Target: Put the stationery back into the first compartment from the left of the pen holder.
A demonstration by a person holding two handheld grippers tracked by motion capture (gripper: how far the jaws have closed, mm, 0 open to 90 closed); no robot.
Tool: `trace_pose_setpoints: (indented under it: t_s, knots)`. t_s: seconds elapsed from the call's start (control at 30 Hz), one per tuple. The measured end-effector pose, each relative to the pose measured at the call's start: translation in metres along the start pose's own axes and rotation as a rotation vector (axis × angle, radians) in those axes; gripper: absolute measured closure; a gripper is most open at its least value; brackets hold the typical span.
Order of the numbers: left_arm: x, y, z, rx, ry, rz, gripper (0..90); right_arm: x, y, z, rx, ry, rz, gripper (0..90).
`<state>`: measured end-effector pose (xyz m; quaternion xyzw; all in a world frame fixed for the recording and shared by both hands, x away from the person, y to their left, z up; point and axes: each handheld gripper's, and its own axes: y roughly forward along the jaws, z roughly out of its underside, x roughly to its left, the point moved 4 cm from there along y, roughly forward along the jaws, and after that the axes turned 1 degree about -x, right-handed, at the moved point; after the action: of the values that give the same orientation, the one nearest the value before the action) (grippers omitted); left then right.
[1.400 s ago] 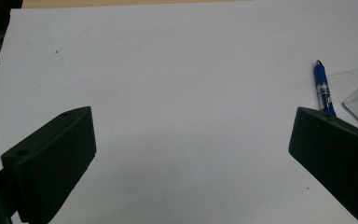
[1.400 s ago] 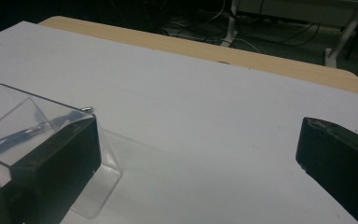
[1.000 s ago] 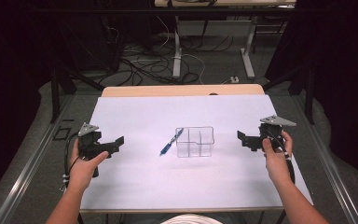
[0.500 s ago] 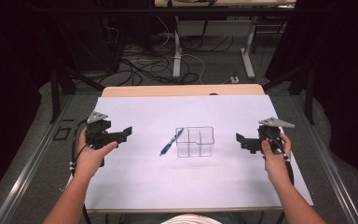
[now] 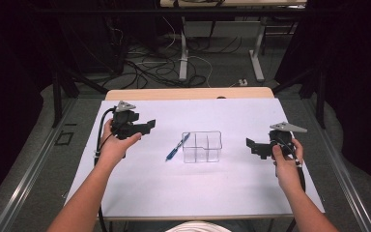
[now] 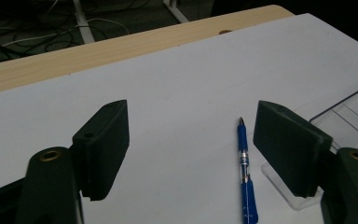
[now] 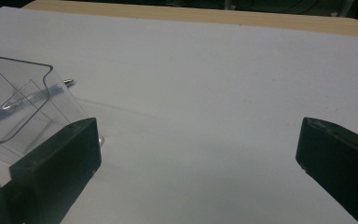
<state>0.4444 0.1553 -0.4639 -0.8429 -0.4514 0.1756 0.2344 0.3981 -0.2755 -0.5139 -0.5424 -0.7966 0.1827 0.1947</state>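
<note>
- Two grippers up, both empty: my left gripper (image 5: 147,125) w/ jaws wide apart, above the sheet, aimed at the blue pen (image 5: 177,147).
- Pen lies flat on the white sheet (image 5: 193,193), just left of the clear divided box (image 5: 202,146).
- My right gripper (image 5: 253,146) jaws wide apart too, right of box, well apart from it.

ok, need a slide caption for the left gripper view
Open left gripper above white table, blue pen between its jaws, clear divided container at right.
</note>
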Motion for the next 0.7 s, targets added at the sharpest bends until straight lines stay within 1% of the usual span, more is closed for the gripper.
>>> trace_pose_setpoints:
  t_s: [0.03, 0.07, 0.1, 0.13, 0.2, 0.23, 0.33, 0.37, 0.47, 0.53, 0.63, 0.7]
  knots:
    - [-0.002, 0.002, -0.002, -0.003, -0.001, 0.003, 29.2, 0.0, 0.0, 0.0, 0.001, 0.003, 0.001, 0.0]
    - [-0.003, 0.004, -0.003, 0.007, 0.01, 0.005, 30.8, 0.0, -0.001, 0.001, 0.002, 0.007, 0.0, 0.0]
    - [-0.005, 0.007, -0.004, 0.011, 0.011, 0.008, 31.7, -0.001, 0.0, 0.001, -0.003, 0.008, 0.005, 0.0]
    - [-0.006, 0.009, -0.006, 0.018, 0.014, 0.016, 32.4, -0.001, -0.001, 0.001, 0.005, 0.008, -0.001, 0.0]
    - [-0.009, 0.016, -0.007, 0.02, 0.024, 0.026, 34.1, -0.001, -0.001, 0.001, 0.002, 0.019, 0.0, 0.0]
    - [-0.01, 0.019, -0.008, 0.026, 0.032, 0.024, 35.0, -0.002, -0.002, 0.001, 0.003, 0.014, 0.003, 0.0]
    - [-0.013, 0.027, -0.011, 0.039, 0.045, 0.037, 36.4, -0.002, -0.001, 0.001, 0.001, 0.015, 0.0, 0.0]
    - [-0.013, 0.029, -0.011, 0.046, 0.055, 0.036, 37.2, -0.001, -0.001, 0.001, 0.004, 0.021, -0.001, 0.0]
    - [-0.014, 0.037, -0.013, 0.065, 0.077, 0.028, 38.9, -0.002, 0.0, 0.002, 0.008, 0.017, 0.002, 0.0]
    - [-0.015, 0.042, -0.014, 0.074, 0.082, 0.02, 39.2, -0.002, 0.0, 0.003, 0.011, 0.021, -0.001, 0.0]
    - [-0.017, 0.048, -0.014, 0.09, 0.083, 0.034, 39.3, -0.002, 0.001, 0.004, 0.016, 0.021, -0.005, 0.0]
    - [-0.017, 0.053, -0.014, 0.116, 0.09, 0.034, 39.3, -0.002, 0.001, 0.004, 0.023, 0.022, -0.003, 0.0]
